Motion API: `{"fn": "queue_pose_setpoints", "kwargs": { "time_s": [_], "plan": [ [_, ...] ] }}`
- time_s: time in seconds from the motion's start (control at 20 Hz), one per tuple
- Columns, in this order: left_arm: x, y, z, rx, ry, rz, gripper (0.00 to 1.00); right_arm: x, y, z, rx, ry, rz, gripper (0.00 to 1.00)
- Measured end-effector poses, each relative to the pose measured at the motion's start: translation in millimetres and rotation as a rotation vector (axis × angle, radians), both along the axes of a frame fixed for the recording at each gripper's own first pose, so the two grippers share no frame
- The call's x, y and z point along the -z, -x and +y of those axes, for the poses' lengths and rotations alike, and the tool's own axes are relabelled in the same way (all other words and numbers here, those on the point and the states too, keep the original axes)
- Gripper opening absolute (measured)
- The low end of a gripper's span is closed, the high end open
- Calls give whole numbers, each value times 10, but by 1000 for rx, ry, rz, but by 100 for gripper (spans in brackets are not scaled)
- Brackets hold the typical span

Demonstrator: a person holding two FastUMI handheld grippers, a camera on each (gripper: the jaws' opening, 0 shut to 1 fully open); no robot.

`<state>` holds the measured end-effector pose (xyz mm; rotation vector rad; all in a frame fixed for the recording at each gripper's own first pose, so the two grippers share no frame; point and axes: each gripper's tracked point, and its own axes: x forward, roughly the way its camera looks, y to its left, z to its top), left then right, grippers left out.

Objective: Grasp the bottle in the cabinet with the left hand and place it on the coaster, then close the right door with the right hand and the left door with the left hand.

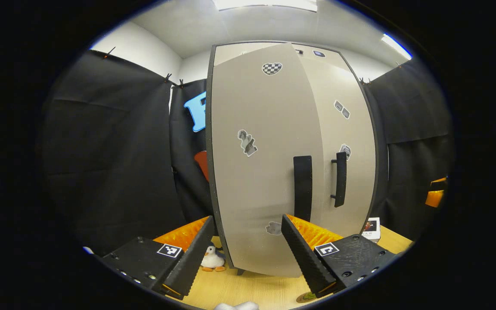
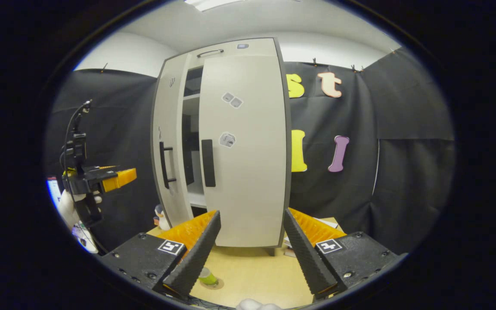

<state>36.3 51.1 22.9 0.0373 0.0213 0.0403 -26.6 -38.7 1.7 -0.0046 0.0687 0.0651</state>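
We have the bottle (image 2: 207,276) on its coaster (image 2: 214,283), the right door (image 2: 243,150) shut; the left door (image 1: 265,172) stays ajar, both claws spread empty.

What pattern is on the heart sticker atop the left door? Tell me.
A black-and-white checkerboard, on the heart sticker of the left door, clearest in the left gripper view.

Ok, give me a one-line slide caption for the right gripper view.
Open right tool faces the cabinet, both doors ajar.
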Motion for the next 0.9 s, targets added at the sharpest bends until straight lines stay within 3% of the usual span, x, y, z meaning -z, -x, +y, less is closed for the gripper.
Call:
{"fn": "queue_pose_setpoints", "kwargs": {
  "time_s": [0.5, 0.9],
  "plan": [
    [-96, 172, 30, -13, 5, -6, 96, -96, 41, 32, 19, -11, -19, 94],
    [-118, 609, 53, -27, -4, -10, 96, -137, 33, 55, 40, -20, -36, 94]
  ]
}}
